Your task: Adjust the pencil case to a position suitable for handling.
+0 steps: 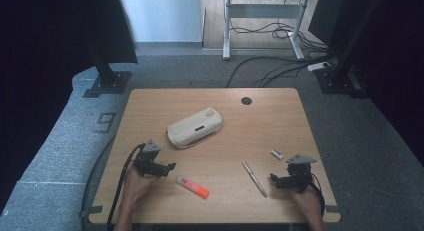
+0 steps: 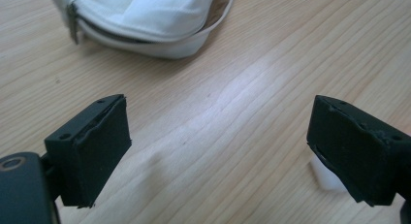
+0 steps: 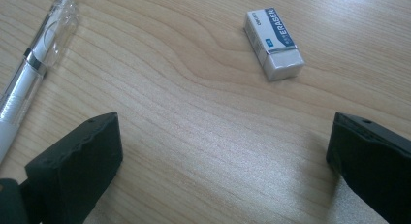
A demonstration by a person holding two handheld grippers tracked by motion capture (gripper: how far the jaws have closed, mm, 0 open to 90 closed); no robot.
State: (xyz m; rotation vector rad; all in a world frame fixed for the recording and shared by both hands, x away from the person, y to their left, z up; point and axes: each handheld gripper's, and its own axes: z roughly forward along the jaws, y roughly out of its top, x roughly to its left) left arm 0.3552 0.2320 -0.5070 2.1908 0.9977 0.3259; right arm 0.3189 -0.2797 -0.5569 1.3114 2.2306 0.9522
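A white zipped pencil case (image 1: 195, 127) lies at the middle of the wooden table (image 1: 150, 106). An orange highlighter (image 1: 192, 186) rests near the front, just right of my left gripper (image 1: 167, 167). In the left gripper view that gripper (image 2: 218, 156) stands open over bare wood, with the pencil case (image 2: 145, 20) beyond it. A white pen (image 1: 254, 178) lies left of my right gripper (image 1: 274, 178), and a small white eraser (image 1: 276, 153) sits behind it. The right gripper (image 3: 223, 166) is open with nothing between its jaws; the pen (image 3: 34, 69) and eraser (image 3: 274, 43) lie ahead of it.
A round cable hole (image 1: 246, 100) sits near the table's far edge. Beyond the table are grey carpet, black stand bases (image 1: 107, 83) at left and right, and a desk frame with loose cables (image 1: 280, 31).
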